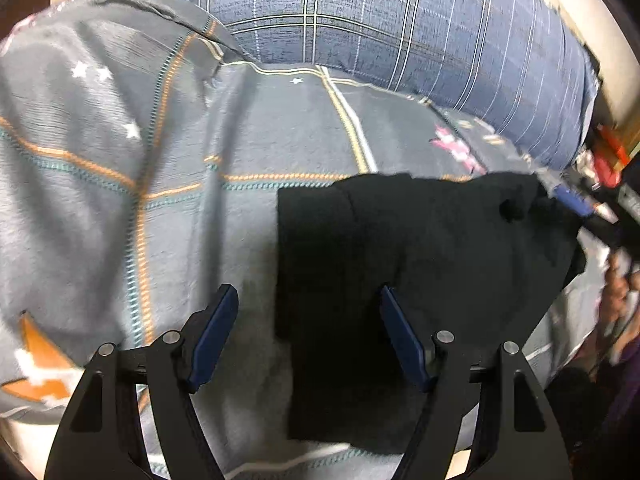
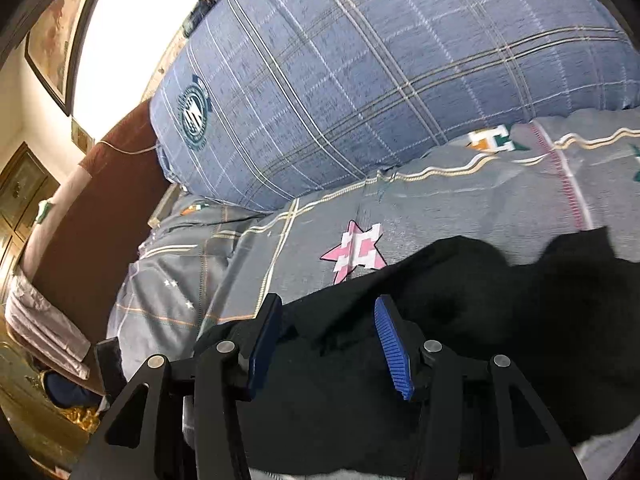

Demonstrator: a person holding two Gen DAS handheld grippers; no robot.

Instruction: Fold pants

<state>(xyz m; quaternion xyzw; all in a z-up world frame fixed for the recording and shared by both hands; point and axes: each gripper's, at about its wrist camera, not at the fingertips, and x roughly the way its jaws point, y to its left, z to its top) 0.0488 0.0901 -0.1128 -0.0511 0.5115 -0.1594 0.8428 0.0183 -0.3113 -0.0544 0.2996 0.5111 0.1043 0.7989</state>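
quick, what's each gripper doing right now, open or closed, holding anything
Left gripper: open, nothing held, hovering at the left edge of the black pants.
Right gripper: open, nothing held, above the pants.

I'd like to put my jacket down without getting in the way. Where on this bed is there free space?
Free: the grey patterned bedspread left of the black pants, and the strip between the pants and the blue plaid pillow, around the pink star. Crowded: the pants' patch, where both the left gripper and right gripper hover.
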